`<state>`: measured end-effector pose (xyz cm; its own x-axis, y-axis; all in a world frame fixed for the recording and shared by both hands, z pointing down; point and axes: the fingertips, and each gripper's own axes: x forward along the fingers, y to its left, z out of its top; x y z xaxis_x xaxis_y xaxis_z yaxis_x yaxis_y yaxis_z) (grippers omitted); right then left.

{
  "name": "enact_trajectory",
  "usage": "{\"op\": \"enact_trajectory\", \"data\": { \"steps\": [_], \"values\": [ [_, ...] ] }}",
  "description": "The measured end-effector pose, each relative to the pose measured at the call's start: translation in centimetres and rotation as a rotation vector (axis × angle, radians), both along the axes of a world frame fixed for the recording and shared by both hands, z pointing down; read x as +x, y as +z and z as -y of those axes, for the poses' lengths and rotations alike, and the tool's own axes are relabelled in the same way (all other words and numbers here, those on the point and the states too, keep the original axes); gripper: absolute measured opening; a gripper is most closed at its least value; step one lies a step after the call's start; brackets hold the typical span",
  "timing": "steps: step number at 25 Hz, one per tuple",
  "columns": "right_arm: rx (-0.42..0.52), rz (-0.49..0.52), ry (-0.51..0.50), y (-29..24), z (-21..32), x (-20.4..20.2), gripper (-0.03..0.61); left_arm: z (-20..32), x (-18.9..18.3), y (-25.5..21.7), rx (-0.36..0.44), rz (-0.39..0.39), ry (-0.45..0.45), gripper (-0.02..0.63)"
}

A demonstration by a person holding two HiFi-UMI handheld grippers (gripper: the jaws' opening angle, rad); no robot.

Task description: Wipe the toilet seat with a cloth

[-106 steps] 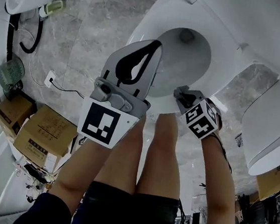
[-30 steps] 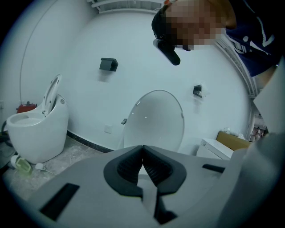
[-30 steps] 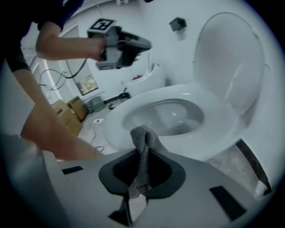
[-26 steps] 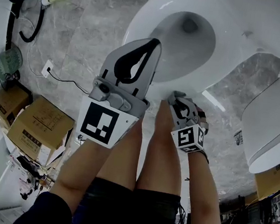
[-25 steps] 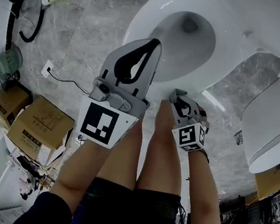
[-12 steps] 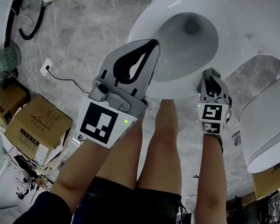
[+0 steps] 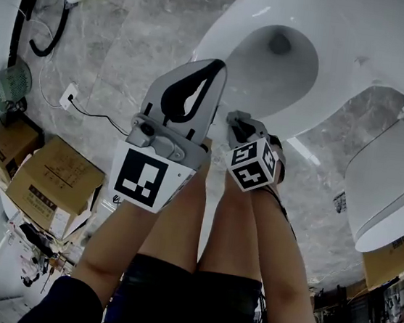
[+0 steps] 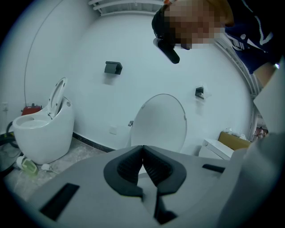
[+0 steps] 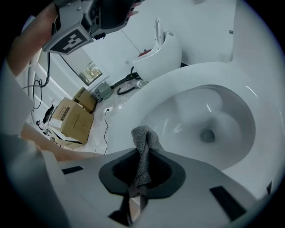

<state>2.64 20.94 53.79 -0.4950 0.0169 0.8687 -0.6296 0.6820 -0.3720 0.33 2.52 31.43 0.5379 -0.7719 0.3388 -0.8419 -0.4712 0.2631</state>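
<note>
Right gripper (image 9: 143,156): jaws shut on the cloth (image 9: 142,138). The cloth is a grey knitted strip. It runs up through the jaw opening, and its folded end stands out past the tips.

Cloth position: in the right gripper view the folded end lies against the near left part of the seat (image 9: 178,80), with the bowl (image 9: 209,129) open to its right. I cannot tell whether the cloth touches the seat.

In the head view my right gripper (image 7: 235,119) sits at the front edge of the seat (image 7: 222,28), above my knees. Its marker cube (image 7: 254,163) faces the camera. The cloth cannot be made out in this view.

Left gripper (image 8: 142,149): jaws closed tip to tip, nothing between them. Its view points at the raised lid (image 8: 160,120) and the white wall behind the lid.

In the head view my left gripper (image 7: 215,69) is held just beside the right one. Its tips overlap the front left edge of the seat.

Surroundings:
- A second toilet (image 8: 42,133) stands to the left on the grey stone floor (image 7: 136,39).
- Boxes (image 7: 47,175) lie on the floor at the left, well apart from the seat.
</note>
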Motion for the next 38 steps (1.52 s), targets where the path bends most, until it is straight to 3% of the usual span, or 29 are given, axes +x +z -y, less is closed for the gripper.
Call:
{"op": "enact_trajectory", "data": {
  "steps": [4,9,12,16,23,29,33,38],
  "values": [
    [0.011,-0.048,0.016,0.6,1.2,3.3,0.057,0.2,-0.1,0.0,-0.003,-0.005,0.004,0.020],
    [0.129,-0.201,0.099,0.9,6.4,11.9,0.057,0.6,-0.5,0.0,-0.007,-0.005,0.004,0.020],
    [0.171,-0.234,0.109,0.5,8.2,14.2,0.057,1.2,-0.7,0.1,-0.006,-0.007,0.000,0.020],
    [0.158,-0.199,0.094,0.2,6.3,12.4,0.057,1.8,-0.9,-0.1,-0.004,-0.010,-0.005,0.020],
    [0.075,-0.002,0.110,-0.7,0.1,2.5,0.056,2.5,-1.0,-0.1,-0.002,-0.003,-0.007,0.020],
    [0.045,0.123,-0.037,-2.2,-3.5,-4.8,0.057,2.1,-0.1,0.0,-0.005,-0.002,0.012,0.020],
    [0.079,0.094,-0.052,-1.8,-3.4,-2.0,0.055,1.9,0.2,0.1,-0.012,-0.005,0.024,0.020],
    [0.195,-0.044,0.056,-1.6,-0.5,7.9,0.057,1.8,0.0,0.1,-0.009,0.002,0.030,0.020]
  ]
}}
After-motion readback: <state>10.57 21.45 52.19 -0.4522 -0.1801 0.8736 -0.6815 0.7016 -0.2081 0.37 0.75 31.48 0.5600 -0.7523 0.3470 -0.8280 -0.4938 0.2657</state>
